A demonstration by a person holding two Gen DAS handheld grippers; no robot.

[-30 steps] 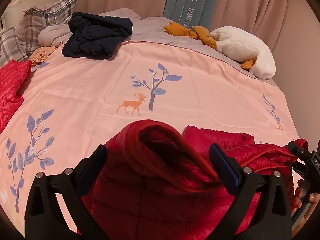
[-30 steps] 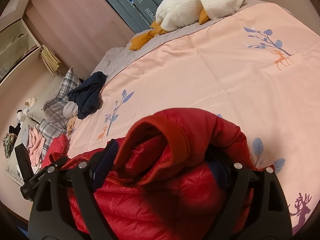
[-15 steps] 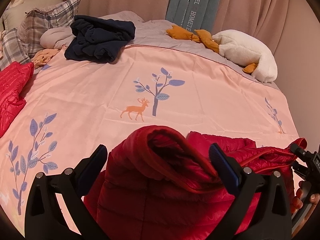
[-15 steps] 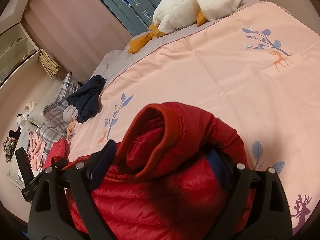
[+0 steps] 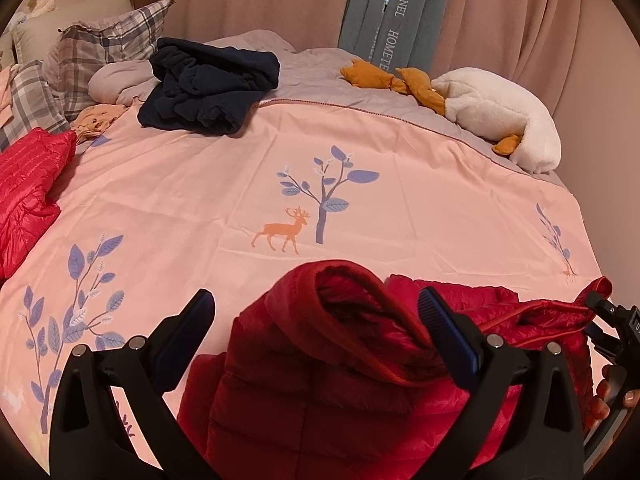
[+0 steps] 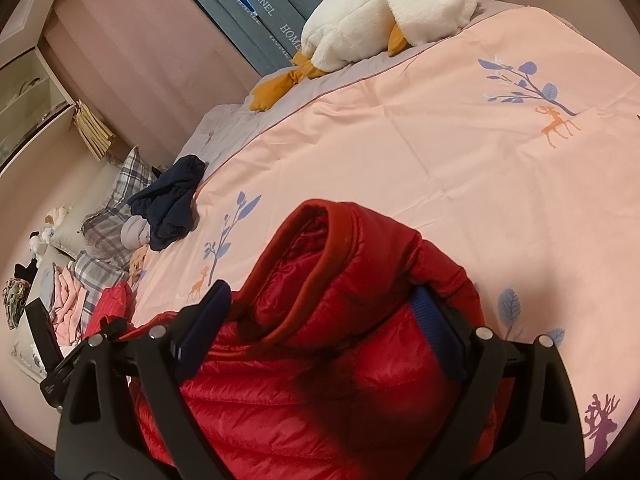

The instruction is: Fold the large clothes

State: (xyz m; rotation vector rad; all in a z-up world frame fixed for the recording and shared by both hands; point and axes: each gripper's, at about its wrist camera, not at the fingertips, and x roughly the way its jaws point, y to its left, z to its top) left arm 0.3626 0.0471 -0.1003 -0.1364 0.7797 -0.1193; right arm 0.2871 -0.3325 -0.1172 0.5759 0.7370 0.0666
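Observation:
A red puffer jacket (image 5: 332,384) lies bunched on the pink bedspread (image 5: 200,200), its hood standing up. My left gripper (image 5: 316,300) is open around the hood. Its left finger (image 5: 188,328) stands apart from the fabric and its right finger (image 5: 444,328) is against the hood's edge. In the right wrist view the same jacket (image 6: 344,320) fills the space between the wide jaws of my right gripper (image 6: 320,296), which is open with the hood resting between them. The right gripper (image 5: 616,332), with a hand behind it, also shows at the left wrist view's right edge.
A dark navy garment (image 5: 208,84) lies at the head of the bed beside plaid pillows (image 5: 100,48). Another red puffer garment (image 5: 28,184) sits at the left edge. A white plush goose (image 5: 500,116) lies by the curtain. A shelf unit (image 6: 28,92) stands past the bed.
The jacket sits lower in both views and its hood has sagged. A gap has appeared between my left gripper's left finger and the fabric. The right gripper's jaws stand slightly wider.

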